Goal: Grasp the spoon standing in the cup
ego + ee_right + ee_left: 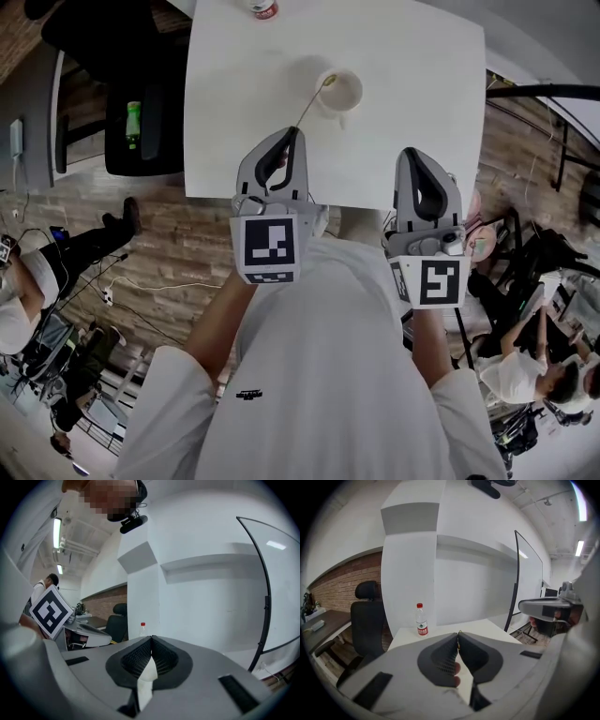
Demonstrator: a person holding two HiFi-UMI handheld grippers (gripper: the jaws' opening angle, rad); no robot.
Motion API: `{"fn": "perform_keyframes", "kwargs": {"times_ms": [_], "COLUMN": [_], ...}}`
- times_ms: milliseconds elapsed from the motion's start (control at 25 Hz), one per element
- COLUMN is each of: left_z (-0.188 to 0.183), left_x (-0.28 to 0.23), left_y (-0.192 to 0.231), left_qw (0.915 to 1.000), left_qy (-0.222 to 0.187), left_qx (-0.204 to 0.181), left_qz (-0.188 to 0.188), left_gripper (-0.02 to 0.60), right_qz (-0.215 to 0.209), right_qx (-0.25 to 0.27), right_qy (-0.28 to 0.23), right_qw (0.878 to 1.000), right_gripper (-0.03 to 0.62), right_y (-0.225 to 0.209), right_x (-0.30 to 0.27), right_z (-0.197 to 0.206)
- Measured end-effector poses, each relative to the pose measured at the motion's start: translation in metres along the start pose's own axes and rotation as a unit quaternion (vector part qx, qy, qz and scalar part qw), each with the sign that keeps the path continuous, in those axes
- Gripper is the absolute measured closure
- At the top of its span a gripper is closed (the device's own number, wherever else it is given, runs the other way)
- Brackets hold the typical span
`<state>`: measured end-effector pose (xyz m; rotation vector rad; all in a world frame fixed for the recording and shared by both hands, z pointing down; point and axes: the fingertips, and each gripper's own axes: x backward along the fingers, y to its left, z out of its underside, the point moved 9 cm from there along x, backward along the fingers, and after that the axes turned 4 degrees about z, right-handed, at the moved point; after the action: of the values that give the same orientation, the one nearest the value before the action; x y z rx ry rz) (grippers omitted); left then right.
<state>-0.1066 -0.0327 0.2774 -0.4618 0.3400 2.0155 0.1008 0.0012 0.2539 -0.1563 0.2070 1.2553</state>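
Observation:
A white cup (341, 92) stands on the white table (412, 56). A thin golden spoon (309, 107) leans out of the cup toward me. Its handle end runs into the tips of my left gripper (293, 132), which is shut on it. In the left gripper view the jaws (458, 635) meet, and a small golden bit of the spoon (459, 633) shows at their tip. The cup is hidden there. My right gripper (413, 153) hovers over the table's near edge, right of the cup. It is shut with nothing in it (151, 640).
A water bottle (263, 8) (421, 619) with a red cap stands at the table's far edge. A black office chair (141, 103) (368, 616) sits left of the table. People and cables are on the floor to both sides.

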Motion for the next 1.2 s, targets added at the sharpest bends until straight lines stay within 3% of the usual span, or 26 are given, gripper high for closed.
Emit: {"fn": "perform_keyframes", "kwargs": {"times_ms": [440, 600, 1200], "left_z": [-0.020, -0.025, -0.026], "left_x": [0.054, 0.065, 0.087], "left_y": [0.012, 0.017, 0.009], "left_qw": [0.9986, 0.9974, 0.9948], "left_qy": [-0.049, -0.067, -0.099], "left_qx": [0.010, 0.017, 0.022], "left_qz": [-0.017, -0.020, -0.012], "left_gripper": [0.558, 0.558, 0.558], "right_qz": [-0.015, -0.025, -0.094], "right_qx": [0.003, -0.020, -0.011], "right_qy": [-0.021, -0.027, -0.004], "right_qw": [1.000, 0.999, 0.995], "right_gripper": [0.591, 0.591, 0.599], "right_y": [0.023, 0.029, 0.040], "right_x": [0.007, 0.004, 0.019], "right_z": [-0.025, -0.032, -0.038]}}
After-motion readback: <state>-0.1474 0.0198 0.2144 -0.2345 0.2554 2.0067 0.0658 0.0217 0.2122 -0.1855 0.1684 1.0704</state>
